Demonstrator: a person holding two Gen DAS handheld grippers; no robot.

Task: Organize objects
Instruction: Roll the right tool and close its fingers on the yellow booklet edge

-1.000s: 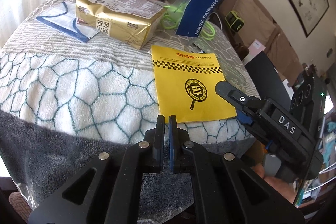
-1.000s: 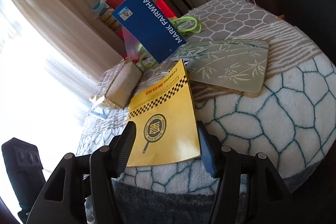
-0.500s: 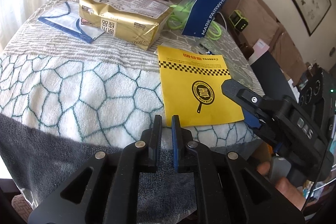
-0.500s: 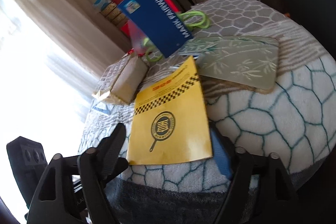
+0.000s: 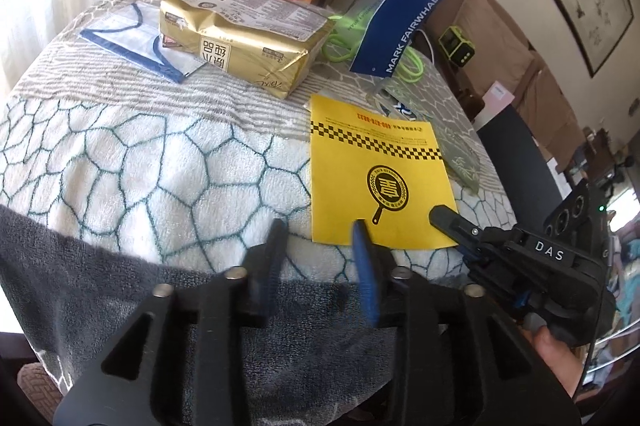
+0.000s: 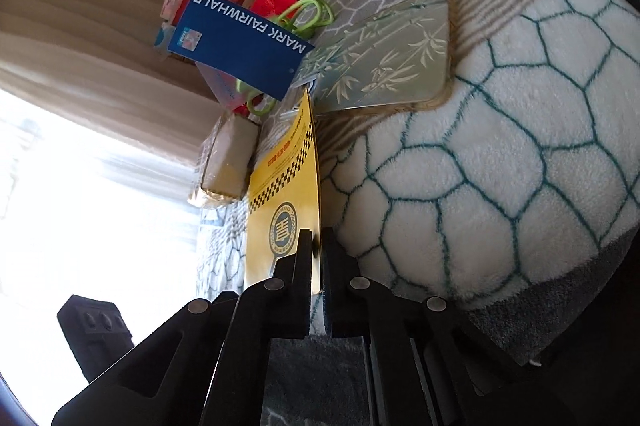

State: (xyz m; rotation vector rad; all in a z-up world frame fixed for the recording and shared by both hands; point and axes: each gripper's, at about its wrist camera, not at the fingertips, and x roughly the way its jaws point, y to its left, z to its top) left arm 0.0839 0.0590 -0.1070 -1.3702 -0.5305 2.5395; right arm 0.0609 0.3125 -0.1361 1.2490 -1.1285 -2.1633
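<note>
Your right gripper [image 6: 316, 250] has just closed, and its pads now pinch the near edge of the yellow booklet [image 5: 376, 178] (the one with the checkered band and frying-pan emblem). In the left wrist view that gripper reaches in from the lower right, its tip lying on the booklet's lower right corner. In the right wrist view the booklet runs up from between the fingers at centre frame, seen nearly edge-on.

Your left gripper [image 5: 318, 246] has just been opening; its jaws stand partly apart with nothing between them, low in the frame over the edge of the surface [image 5: 140, 166], which is draped in a fleece blanket with a teal cell pattern. Its right pad sits just at the booklet's lower left edge; I cannot tell whether it touches.

The booklet lies right of centre in the left wrist view. Above it and to the left rests a gold foil-wrapped pack [image 5: 244, 38], sealed, with a printed label on top. A blue-edged face mask [image 5: 140, 38] lies at the pack's left, partly tucked under it. At upper right a blue card reading MARK FAIRWHALE [image 5: 396, 22] stands tilted over a green cord [image 5: 344, 42]. A bamboo-patterned tray [image 6: 384, 62], with nothing on it, lies flat beyond the booklet's far end, in the upper middle of the right wrist view.
</note>
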